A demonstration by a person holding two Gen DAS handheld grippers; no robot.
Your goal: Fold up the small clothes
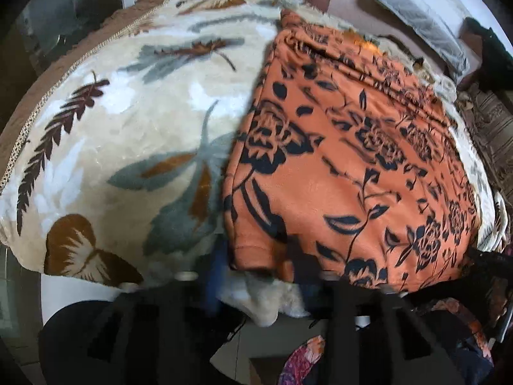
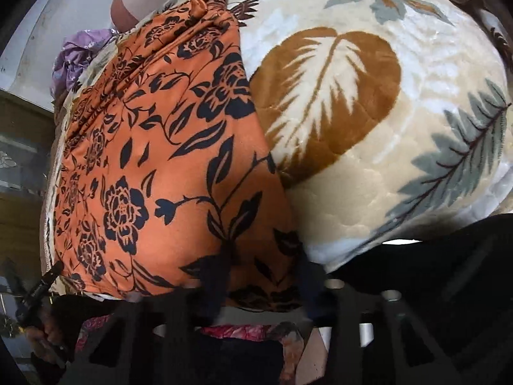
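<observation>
An orange garment (image 1: 352,160) with a black flower print lies flat on a cream leaf-patterned blanket (image 1: 144,128). My left gripper (image 1: 256,266) is at the garment's near left corner. Its blurred fingers stand apart, one off the hem on the blanket and one on the cloth, with the corner between them. In the right wrist view the same garment (image 2: 160,160) fills the left half, over the blanket (image 2: 384,128). My right gripper (image 2: 266,285) straddles its near right corner. Its fingers are smeared, so I cannot tell whether the pads press on the cloth.
A purple plastic bag (image 2: 77,61) lies beyond the garment's far end. A grey wrapped package (image 1: 426,16) sits at the back right. The blanket's brown trim (image 1: 64,61) marks its left edge. A person's hand (image 2: 48,330) shows at lower left. Bright patterned cloth (image 1: 304,362) lies below the front edge.
</observation>
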